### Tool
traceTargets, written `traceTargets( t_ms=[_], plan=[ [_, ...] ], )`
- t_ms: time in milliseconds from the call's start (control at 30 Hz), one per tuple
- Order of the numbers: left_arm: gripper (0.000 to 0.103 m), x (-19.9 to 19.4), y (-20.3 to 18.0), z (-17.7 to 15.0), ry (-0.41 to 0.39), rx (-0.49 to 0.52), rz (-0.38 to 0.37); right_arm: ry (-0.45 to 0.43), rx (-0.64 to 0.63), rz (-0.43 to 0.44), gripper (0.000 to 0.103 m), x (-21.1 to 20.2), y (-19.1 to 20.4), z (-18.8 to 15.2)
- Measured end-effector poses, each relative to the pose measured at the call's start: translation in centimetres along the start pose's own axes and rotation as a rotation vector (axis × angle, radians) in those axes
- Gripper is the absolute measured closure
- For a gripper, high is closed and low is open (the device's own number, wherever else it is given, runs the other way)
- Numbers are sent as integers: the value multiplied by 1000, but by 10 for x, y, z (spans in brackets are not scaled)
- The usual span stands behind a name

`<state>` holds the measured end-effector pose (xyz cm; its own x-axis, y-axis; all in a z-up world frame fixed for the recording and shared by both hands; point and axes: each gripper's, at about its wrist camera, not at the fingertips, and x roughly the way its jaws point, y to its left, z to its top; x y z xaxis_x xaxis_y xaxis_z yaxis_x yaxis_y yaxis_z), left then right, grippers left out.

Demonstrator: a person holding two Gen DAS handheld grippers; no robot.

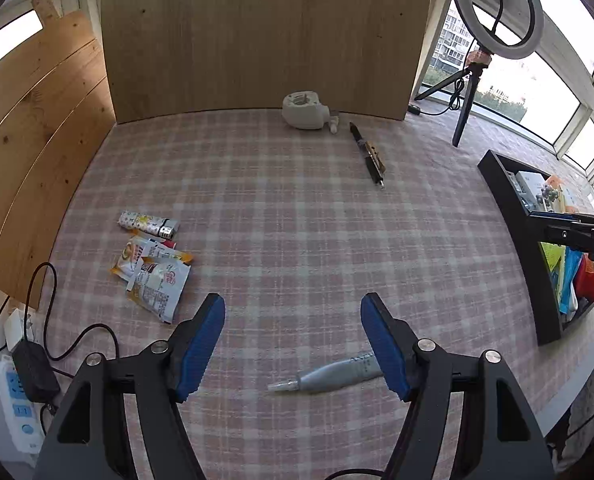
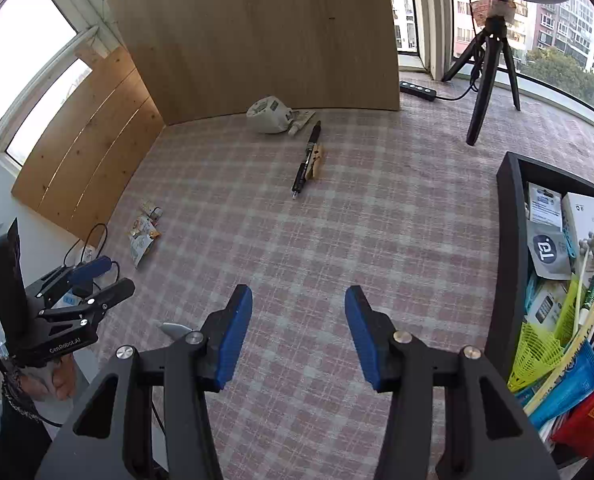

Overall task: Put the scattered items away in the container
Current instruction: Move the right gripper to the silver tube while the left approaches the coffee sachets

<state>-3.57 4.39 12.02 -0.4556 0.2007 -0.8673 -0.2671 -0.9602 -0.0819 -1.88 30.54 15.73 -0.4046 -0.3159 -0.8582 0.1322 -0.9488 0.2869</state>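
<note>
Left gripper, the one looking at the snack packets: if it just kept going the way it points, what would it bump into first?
Probably just the checked tablecloth. The left gripper is open and empty, aimed steeply down. The grey tube lies nearer its right finger; depth is hard to judge, so it might graze that.

We see the left gripper [image 1: 293,344] with fingers [image 1: 201,344] spread over the checked counter [image 1: 297,220], a grey tube [image 1: 329,374] lying below them, snack packets [image 1: 153,276] at left.

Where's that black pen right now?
The black pen lies on the checked tablecloth near the back, a wooden clothespin beside it, just in front of the white tape holder by the wooden board.
</note>
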Motion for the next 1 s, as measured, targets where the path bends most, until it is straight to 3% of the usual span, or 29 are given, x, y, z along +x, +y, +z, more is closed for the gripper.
traceTargets(
  t_ms=[167, 467, 800, 1000],
  plan=[
    [35, 11, 46, -10, 27, -1, 49, 78, -174, 23, 55, 39, 53, -10],
    [35, 39, 84, -11, 79, 39, 39, 187, -493, 42, 49, 86, 128, -38],
    [35, 67, 94, 6, 118, 83, 30, 238, -644, 25, 42, 114, 152, -52],
    [33, 80, 108, 10, 147, 54, 19, 265, -682, -10, 39, 133, 162, -57]
  ],
)
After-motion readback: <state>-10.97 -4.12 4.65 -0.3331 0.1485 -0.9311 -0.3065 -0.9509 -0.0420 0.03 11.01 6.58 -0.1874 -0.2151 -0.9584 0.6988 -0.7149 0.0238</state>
